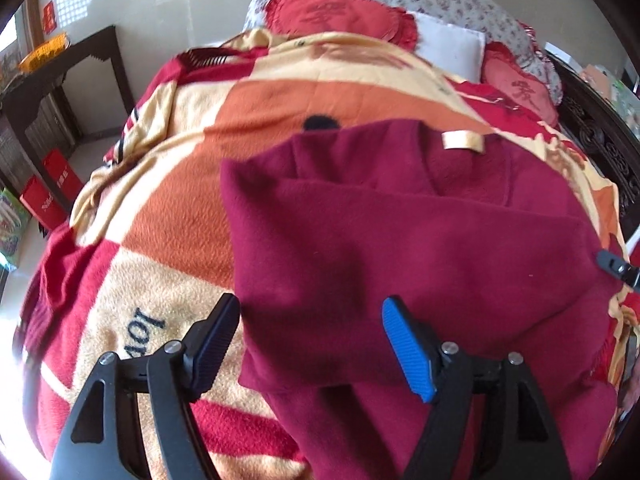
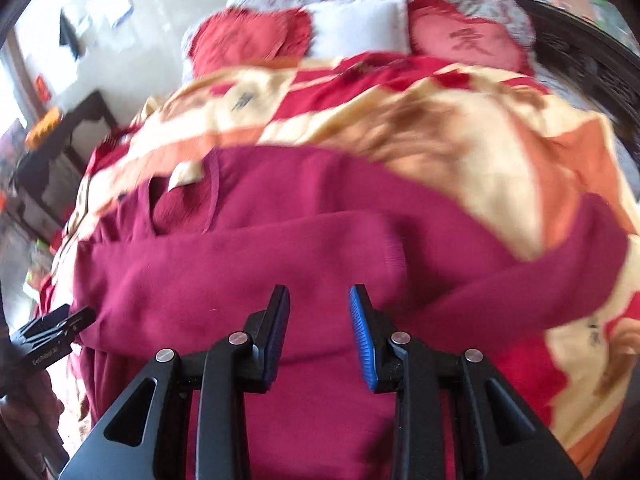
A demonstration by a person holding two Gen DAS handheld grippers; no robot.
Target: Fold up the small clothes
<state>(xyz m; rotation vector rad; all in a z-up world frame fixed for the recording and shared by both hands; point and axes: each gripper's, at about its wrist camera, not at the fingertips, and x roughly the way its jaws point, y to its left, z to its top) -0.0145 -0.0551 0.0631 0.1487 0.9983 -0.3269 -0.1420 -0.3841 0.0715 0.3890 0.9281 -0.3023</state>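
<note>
A maroon sweater [image 1: 420,232] lies flat on the bed's blanket [image 1: 168,208], one sleeve already folded across. Left gripper [image 1: 310,344] gapes wide, right gripper [image 2: 320,336] slightly parted, both empty above it.

A dark red knitted sweater [image 1: 420,240] lies spread on a bed, over a blanket [image 1: 168,208] checked in orange, cream and red. Its V-neck, with a cream label [image 1: 462,141] inside, points toward the pillows. 1 sleeve [image 2: 240,248] is folded across the chest; the other sleeve [image 2: 540,280] trails outward over the blanket.
</note>
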